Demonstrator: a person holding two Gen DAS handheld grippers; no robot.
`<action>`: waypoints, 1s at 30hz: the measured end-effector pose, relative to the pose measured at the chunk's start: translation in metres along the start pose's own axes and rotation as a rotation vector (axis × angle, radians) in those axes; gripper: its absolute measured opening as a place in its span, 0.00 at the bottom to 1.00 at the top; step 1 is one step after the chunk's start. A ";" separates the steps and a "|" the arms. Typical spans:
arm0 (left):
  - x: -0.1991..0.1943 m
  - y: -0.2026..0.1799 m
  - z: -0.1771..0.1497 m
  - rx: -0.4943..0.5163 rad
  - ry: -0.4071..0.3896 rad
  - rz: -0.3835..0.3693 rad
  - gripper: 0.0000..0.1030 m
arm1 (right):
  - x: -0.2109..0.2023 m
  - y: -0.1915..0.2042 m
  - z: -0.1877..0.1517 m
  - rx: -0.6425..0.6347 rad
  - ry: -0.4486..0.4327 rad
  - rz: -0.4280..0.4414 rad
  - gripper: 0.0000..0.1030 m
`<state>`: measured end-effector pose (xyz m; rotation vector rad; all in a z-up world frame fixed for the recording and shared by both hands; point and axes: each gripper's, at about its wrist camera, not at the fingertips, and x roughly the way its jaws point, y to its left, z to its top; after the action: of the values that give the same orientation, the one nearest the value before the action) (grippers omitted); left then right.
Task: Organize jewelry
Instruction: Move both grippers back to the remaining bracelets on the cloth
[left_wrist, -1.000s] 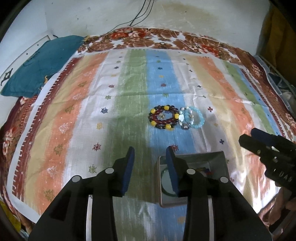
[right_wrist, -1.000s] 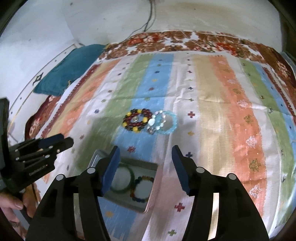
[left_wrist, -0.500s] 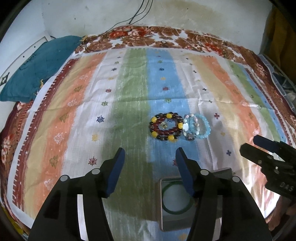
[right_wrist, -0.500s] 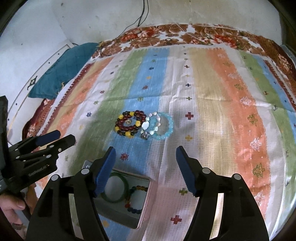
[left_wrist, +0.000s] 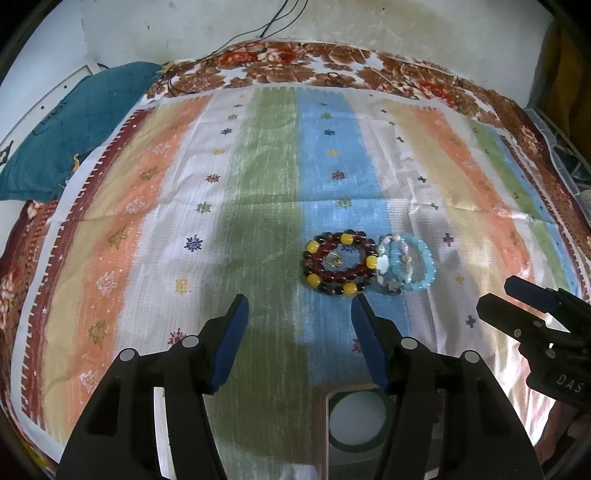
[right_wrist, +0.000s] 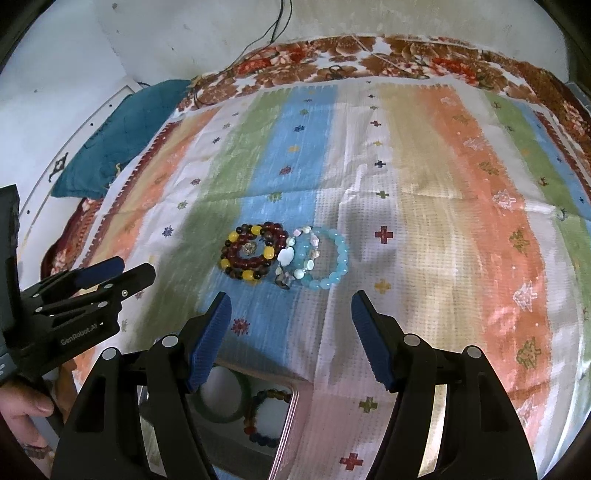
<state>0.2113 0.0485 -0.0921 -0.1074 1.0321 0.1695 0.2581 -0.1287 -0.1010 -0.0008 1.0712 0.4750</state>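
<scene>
- Red bracelet (left_wrist: 338, 263) (right_wrist: 255, 255): dark red beads with yellow ones spaced round it and a small charm inside the ring. We find it lying flat on the blue stripe, just ahead of our left claw's right finger; from the right claw it sits ahead and slightly left.
- Mixed bracelet (left_wrist: 391, 264) (right_wrist: 295, 258): pale, white and grey stones. It touches the red bracelet on one side and overlaps the blue bracelet on the other.
- Blue bracelet (left_wrist: 421, 266) (right_wrist: 330, 258): clear light-blue beads, the rightmost of the three, straight ahead of our right claw's gap.
- Tray (left_wrist: 319, 424) (right_wrist: 286, 424): metal, under and behind both claws' fingers, nearer us than the three loose bracelets.
- Green bangle (left_wrist: 356, 445) (right_wrist: 221, 415): lying inside the tray.
- Beaded bracelet (right_wrist: 264, 417): multicoloured, in the tray beside the bangle, seen in the right view only.
- Left claw (left_wrist: 299, 336) (right_wrist: 114, 275): fingers wide apart, holding nothing, raised over the cloth short of the red bracelet.
- Right claw (right_wrist: 290, 336) (left_wrist: 506, 299): fingers wide apart, holding nothing, raised short of the blue bracelet.
- Cloth (left_wrist: 155, 229) (right_wrist: 461, 221): striped orange, green, blue and white, under everything.
- Blanket (left_wrist: 332, 70) (right_wrist: 406, 55): brown floral, beyond the cloth's far edge.
- Teal cushion (left_wrist: 70, 129) (right_wrist: 122, 140): far left of both claws.
</scene>
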 end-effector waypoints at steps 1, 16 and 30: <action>0.001 -0.001 0.001 0.013 -0.006 0.020 0.56 | 0.002 0.000 0.001 -0.001 0.004 -0.001 0.66; 0.026 0.014 0.006 -0.005 0.011 0.012 0.59 | 0.030 0.002 0.016 -0.034 0.028 -0.042 0.66; 0.068 0.020 0.013 0.003 0.061 -0.046 0.59 | 0.059 0.005 0.029 -0.092 0.058 -0.085 0.66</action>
<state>0.2524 0.0764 -0.1441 -0.1345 1.0900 0.1239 0.3037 -0.0958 -0.1358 -0.1410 1.1008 0.4495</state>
